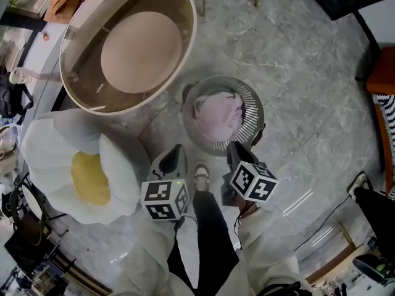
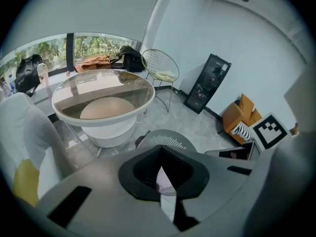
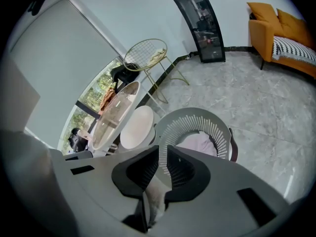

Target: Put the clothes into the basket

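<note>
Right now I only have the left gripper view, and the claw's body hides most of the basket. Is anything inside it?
Observer: Yes. The head view shows pale pink clothes lying inside the basket.
Operator: I can see the right gripper's marker cube but not its tips. How does the right claw stand?
Observer: In the right gripper view the right claw has its jaws almost together, with nothing clamped between them.
Operator: Where are both claws relative to the basket?
Observer: In the head view the left claw and the right claw sit side by side at the basket's near rim.
</note>
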The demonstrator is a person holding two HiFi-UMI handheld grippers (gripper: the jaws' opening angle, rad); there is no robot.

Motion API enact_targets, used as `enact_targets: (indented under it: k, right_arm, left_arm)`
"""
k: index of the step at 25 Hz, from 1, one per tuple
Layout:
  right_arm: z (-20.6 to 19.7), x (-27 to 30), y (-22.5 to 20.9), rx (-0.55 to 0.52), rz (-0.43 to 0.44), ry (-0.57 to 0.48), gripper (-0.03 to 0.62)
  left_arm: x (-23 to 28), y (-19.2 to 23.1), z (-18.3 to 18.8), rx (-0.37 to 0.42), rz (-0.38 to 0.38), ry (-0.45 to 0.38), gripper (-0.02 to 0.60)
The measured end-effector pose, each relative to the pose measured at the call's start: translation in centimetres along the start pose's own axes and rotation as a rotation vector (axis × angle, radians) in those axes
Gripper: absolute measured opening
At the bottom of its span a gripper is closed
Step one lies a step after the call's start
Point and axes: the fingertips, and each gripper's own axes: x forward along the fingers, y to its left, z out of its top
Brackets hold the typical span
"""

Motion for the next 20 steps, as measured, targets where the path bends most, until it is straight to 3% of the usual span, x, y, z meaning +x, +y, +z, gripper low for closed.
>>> enact_targets:
  k: [7, 20]
  right_arm:
    - [2.0, -3.4, 1.9, -0.005, -0.017, -0.090, 0.032]
    - [4.3, -16.5, 13.7, -0.088, 0.029, -0.242, 0.032]
  left_arm:
    - [-2.6, -1.6, 2.4, 0.040, -0.041, -0.033, 0.006]
    - [-15.7, -3.6, 10.0, 0.102, -0.129, -0.138, 0.006]
